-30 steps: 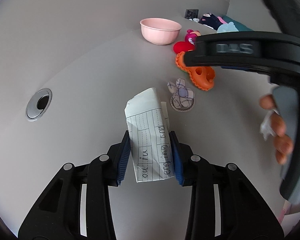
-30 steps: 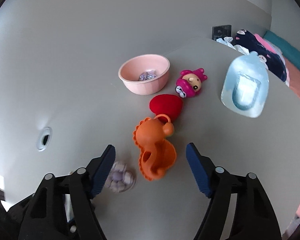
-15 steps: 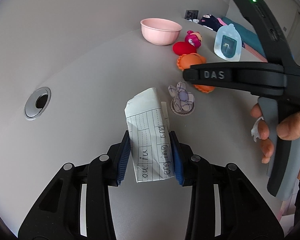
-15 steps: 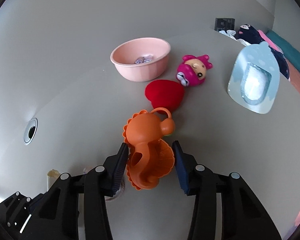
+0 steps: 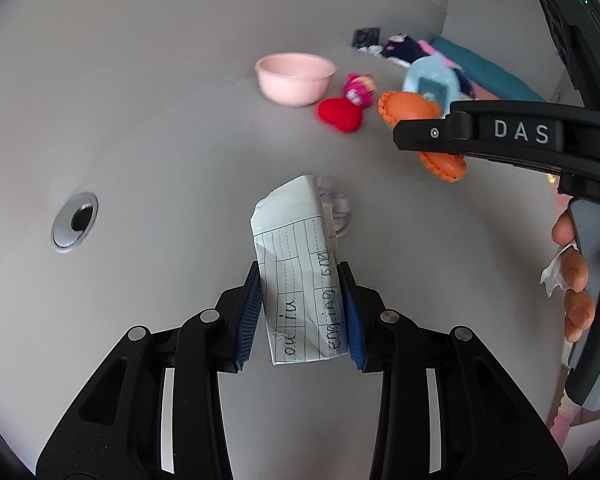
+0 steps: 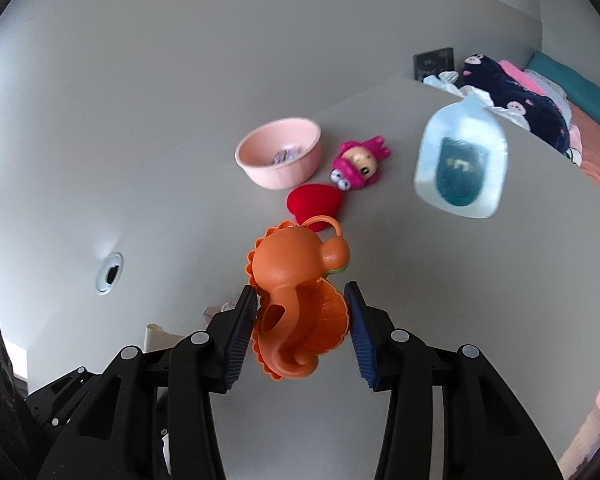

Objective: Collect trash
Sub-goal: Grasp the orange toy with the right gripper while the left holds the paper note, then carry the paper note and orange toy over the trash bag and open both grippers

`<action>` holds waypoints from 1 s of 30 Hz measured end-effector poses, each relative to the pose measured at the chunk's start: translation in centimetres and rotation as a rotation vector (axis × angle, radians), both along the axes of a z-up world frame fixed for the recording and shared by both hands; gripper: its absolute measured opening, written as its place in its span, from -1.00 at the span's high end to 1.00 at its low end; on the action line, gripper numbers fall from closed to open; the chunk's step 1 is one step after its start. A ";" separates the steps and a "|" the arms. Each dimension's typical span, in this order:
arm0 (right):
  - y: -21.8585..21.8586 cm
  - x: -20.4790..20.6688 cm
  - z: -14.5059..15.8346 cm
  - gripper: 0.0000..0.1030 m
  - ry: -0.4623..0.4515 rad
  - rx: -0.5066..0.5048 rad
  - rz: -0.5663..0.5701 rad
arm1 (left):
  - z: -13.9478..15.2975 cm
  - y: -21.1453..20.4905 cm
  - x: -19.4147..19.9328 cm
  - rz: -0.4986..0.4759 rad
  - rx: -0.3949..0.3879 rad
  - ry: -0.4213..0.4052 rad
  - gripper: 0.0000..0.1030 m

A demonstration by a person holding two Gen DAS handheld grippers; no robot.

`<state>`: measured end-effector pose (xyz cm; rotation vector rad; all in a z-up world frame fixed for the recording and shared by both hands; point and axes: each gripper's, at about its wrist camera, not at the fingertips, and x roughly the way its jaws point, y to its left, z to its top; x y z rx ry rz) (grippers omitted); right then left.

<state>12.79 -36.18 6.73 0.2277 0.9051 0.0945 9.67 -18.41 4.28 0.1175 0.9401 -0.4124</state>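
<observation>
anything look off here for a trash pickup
Yes: the right gripper is clamped on an orange toy, not trash. The left gripper holds folded lined paper, which fits.

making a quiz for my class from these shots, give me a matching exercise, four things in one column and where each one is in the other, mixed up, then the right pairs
Things
1. folded lined paper
2. orange toy
3. pink bowl
4. red heart

Places
A. on the table, just in front of the bowl
B. between the fingers of the right gripper
C. at the far side of the table, with a small crumpled scrap inside
D. between the fingers of the left gripper

Pairs: 1-D, 2-B, 3-C, 4-A
</observation>
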 end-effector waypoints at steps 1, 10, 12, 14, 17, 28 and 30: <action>-0.3 -0.4 0.4 0.09 -0.005 0.007 -0.003 | 0.4 -0.3 -0.4 -0.008 -0.007 -0.003 0.29; -4.8 -5.8 3.8 0.09 -0.073 0.060 -0.051 | 2.6 -5.5 -4.1 -0.098 -0.016 -0.030 0.29; -6.0 -7.3 4.2 0.09 -0.085 0.066 -0.067 | 3.0 -6.7 -4.9 -0.119 -0.016 -0.035 0.29; -7.6 -8.9 4.6 0.09 -0.099 0.071 -0.089 | 3.4 -8.2 -6.0 -0.144 -0.012 -0.045 0.29; -9.8 -10.9 4.9 0.09 -0.106 0.066 -0.122 | 4.0 -10.3 -7.3 -0.185 -0.017 -0.049 0.29; -18.3 -18.1 5.1 0.09 -0.135 0.076 -0.265 | 4.5 -19.5 -12.6 -0.361 0.005 -0.057 0.29; -19.9 -19.6 5.0 0.09 -0.138 0.080 -0.293 | 4.5 -20.9 -13.2 -0.390 0.005 -0.055 0.29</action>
